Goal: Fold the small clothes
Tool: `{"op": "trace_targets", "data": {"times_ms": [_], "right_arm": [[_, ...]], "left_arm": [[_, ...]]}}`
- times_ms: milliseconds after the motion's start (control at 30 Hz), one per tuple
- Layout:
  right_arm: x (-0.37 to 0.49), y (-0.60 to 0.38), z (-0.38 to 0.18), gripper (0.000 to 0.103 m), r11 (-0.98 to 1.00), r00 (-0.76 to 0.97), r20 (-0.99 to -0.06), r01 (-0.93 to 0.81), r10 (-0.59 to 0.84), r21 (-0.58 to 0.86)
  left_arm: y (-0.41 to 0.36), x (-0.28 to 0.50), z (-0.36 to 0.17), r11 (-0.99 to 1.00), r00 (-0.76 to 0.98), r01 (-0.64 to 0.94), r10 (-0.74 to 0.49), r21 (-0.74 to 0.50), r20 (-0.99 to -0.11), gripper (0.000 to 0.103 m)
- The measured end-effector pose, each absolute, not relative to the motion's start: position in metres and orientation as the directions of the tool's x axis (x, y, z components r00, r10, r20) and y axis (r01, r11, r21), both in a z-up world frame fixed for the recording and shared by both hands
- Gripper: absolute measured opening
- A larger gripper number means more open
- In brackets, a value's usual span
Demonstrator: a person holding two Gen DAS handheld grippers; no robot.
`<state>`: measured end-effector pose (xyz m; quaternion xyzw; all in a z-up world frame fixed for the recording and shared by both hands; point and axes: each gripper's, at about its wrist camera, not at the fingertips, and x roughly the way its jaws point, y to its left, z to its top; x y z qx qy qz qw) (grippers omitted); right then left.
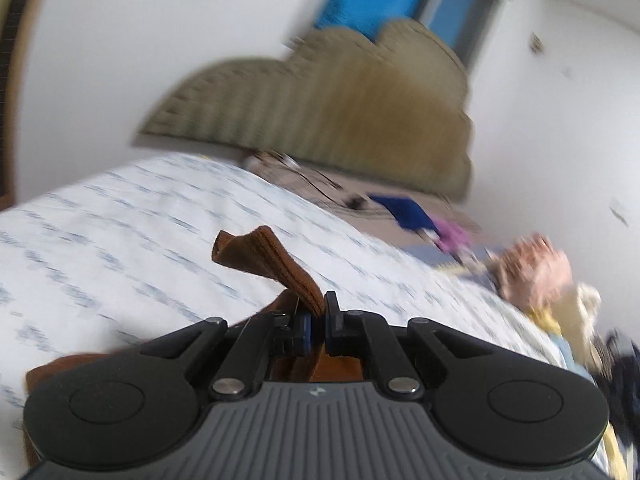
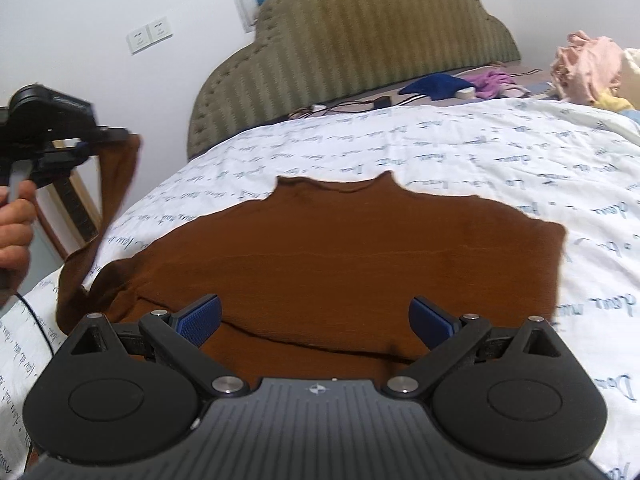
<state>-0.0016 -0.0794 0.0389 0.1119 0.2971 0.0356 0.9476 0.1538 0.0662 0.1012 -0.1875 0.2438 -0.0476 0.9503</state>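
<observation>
So the brown sweater (image 2: 340,260) is spread flat on the bed's white quilt (image 2: 500,152) with script print, neck end toward the padded headboard (image 2: 352,40); its sleeve (image 1: 264,258) is lifted off to the side, pinched in the left gripper (image 1: 316,316), jaws clamped tight on the ribbed cuff; a hand (image 2: 14,224) grips that tool's handle at the left edge; the right gripper (image 2: 316,320) hovers over the sweater's near edge, jaws wide apart, nothing in them; a pile of pink and yellow clothes (image 2: 588,68) sits far right by the headboard.
</observation>
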Motion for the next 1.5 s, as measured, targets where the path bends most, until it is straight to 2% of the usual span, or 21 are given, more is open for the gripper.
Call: {"op": "trace_targets", "data": {"times_ms": [400, 867, 1133, 1167, 1233, 1267, 1300, 1433, 1500], "right_arm": [[-0.016, -0.114, 0.028, 0.099, 0.962, 0.826, -0.558, 0.081, 0.082, 0.262], [-0.028, -0.139, 0.016, 0.099, 0.951, 0.821, -0.568, 0.136, 0.048, 0.277], [-0.034, -0.146, 0.012, 0.099, 0.948, 0.816, -0.578, 0.162, 0.028, 0.273], [-0.034, -0.146, 0.011, 0.099, 0.948, 0.814, -0.58, 0.162, 0.027, 0.272], [-0.035, -0.146, 0.009, 0.099, 0.948, 0.81, -0.586, 0.167, 0.024, 0.27], [-0.036, -0.146, 0.008, 0.099, 0.947, 0.808, -0.588, 0.171, 0.022, 0.27], [-0.036, -0.147, 0.008, 0.099, 0.946, 0.806, -0.591, 0.176, 0.019, 0.27], [-0.039, -0.148, 0.006, 0.099, 0.946, 0.805, -0.593, 0.185, 0.011, 0.267], [-0.039, -0.149, 0.008, 0.099, 0.945, 0.806, -0.592, 0.193, 0.001, 0.265]], "left_arm": [[-0.058, 0.161, 0.076, 0.909, 0.723, 0.282, -0.412, -0.308, -0.554, 0.006], [-0.112, 0.161, 0.06, 0.86, 0.613, 0.442, -0.498, -0.257, -0.614, 0.006], [-0.128, 0.166, 0.037, 0.808, 0.478, 0.499, -0.558, -0.314, -0.678, 0.008], [-0.128, 0.168, 0.035, 0.802, 0.46, 0.499, -0.567, -0.329, -0.684, 0.012], [-0.129, 0.172, 0.032, 0.788, 0.423, 0.494, -0.587, -0.367, -0.69, 0.033], [-0.128, 0.173, 0.032, 0.783, 0.417, 0.49, -0.597, -0.384, -0.685, 0.056], [-0.126, 0.171, 0.033, 0.784, 0.432, 0.482, -0.601, -0.391, -0.672, 0.07], [-0.114, 0.156, 0.056, 0.779, 0.515, 0.495, -0.62, -0.385, -0.592, 0.072], [-0.101, 0.152, 0.067, 0.795, 0.564, 0.479, -0.604, -0.373, -0.563, 0.079]]}}
